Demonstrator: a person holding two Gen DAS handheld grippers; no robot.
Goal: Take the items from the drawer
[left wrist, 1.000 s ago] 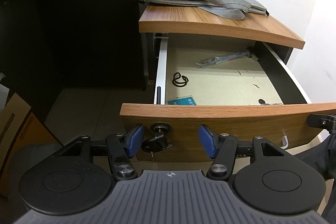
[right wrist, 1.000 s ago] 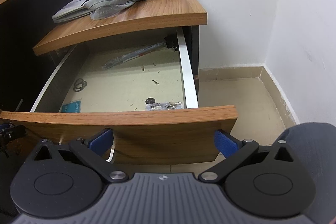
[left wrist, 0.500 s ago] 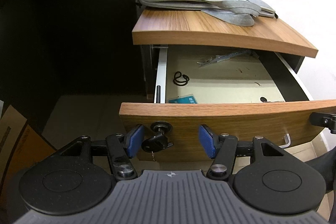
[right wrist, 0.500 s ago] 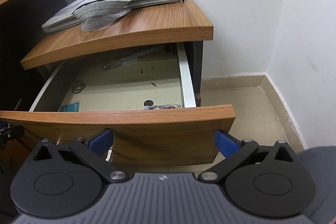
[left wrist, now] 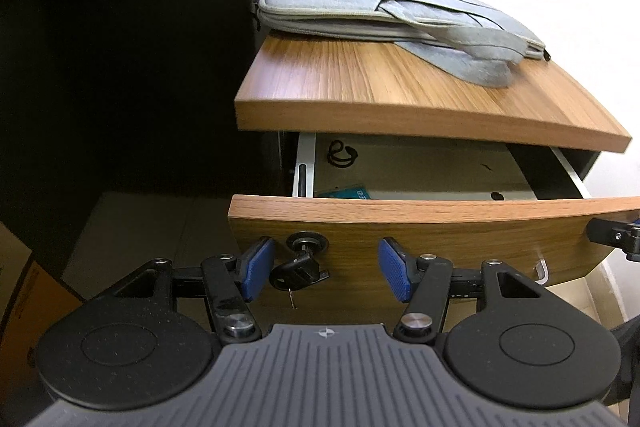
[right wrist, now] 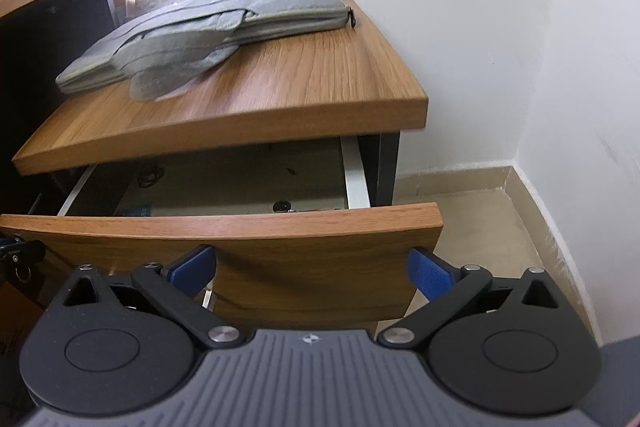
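The wooden drawer [left wrist: 420, 223] [right wrist: 240, 227] stands pulled out under the cabinet top. Inside lie black hair ties [left wrist: 340, 154] [right wrist: 150, 174], a teal card [left wrist: 348, 193] [right wrist: 138, 211] and a small dark round object [left wrist: 497, 195] [right wrist: 282, 205]. My left gripper [left wrist: 326, 273] is open and empty, in front of the drawer face by the lock with its key [left wrist: 298, 267]. My right gripper [right wrist: 312, 269] is open wide and empty, in front of the right half of the drawer face.
A grey laptop sleeve [left wrist: 400, 23] [right wrist: 200, 35] lies on the cabinet top [left wrist: 400, 87]. A dark desk side [left wrist: 120, 47] stands left. A white wall [right wrist: 540, 67] and tiled floor corner [right wrist: 480, 227] are right. A cardboard box [left wrist: 24, 291] sits low left.
Both grippers have sunk lower in front of the drawer, so the cabinet top now hides the back of the drawer and the long packet there. Jaws unchanged.
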